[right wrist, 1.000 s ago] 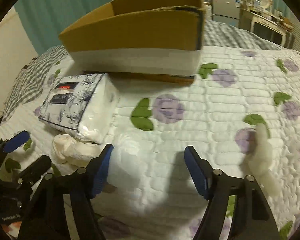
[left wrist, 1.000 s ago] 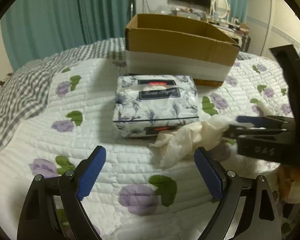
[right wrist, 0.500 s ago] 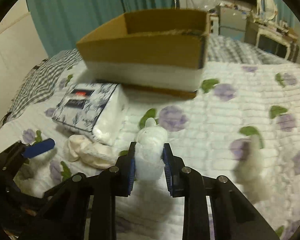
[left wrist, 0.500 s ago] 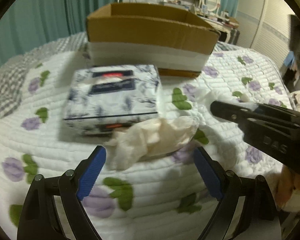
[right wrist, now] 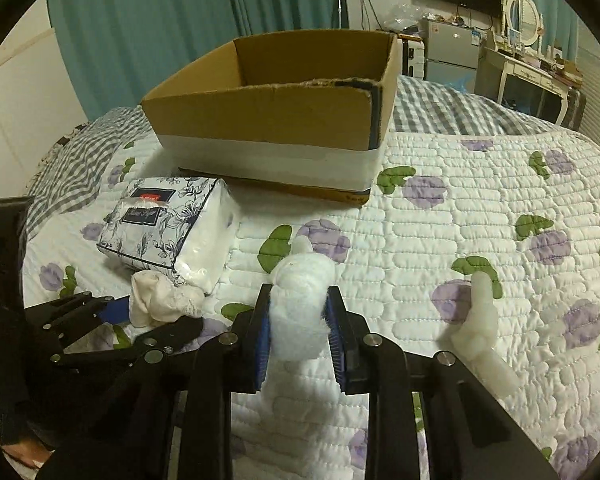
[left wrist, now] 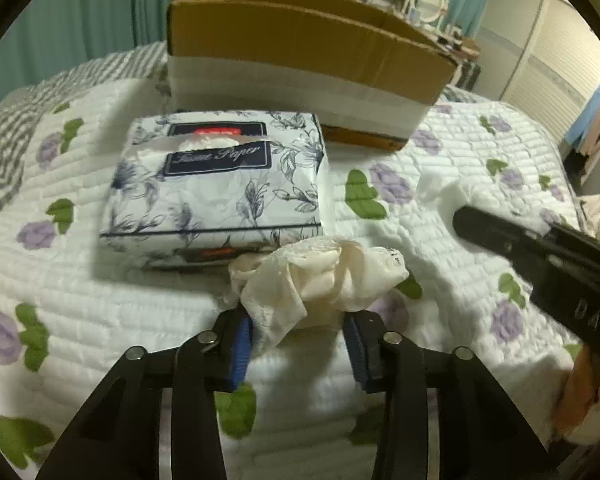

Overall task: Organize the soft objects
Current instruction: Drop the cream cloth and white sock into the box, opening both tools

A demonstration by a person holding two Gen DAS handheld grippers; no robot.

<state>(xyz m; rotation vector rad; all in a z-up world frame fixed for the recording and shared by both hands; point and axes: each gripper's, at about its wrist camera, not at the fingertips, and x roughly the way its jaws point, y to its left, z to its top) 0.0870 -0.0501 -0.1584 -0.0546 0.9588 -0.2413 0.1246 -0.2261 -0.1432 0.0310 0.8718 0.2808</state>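
Observation:
A crumpled cream tissue [left wrist: 316, 276] lies on the quilt just in front of a floral tissue pack [left wrist: 220, 184]. My left gripper [left wrist: 300, 346] has its jaws closing on this tissue, and the blue pads touch its lower folds. My right gripper [right wrist: 300, 320] is shut on a fluffy white wad [right wrist: 300, 300], held just above the quilt. The right wrist view shows the left gripper [right wrist: 148, 320] at lower left with the cream tissue [right wrist: 160, 300]. An open cardboard box [right wrist: 268, 120] stands behind the tissue pack [right wrist: 168, 224]. Nothing shows in the part of the box that I can see.
A long white soft piece [right wrist: 480, 320] lies on the flowered quilt [right wrist: 480, 200] to the right. A grey checked blanket [right wrist: 72, 160] covers the far side of the bed. Teal curtains, a dressing table [right wrist: 532, 72] and a fridge stand beyond the bed.
My left gripper moved up to the cream tissue and its wide jaws closed around it. My right gripper shut on the white wad and raised it a little.

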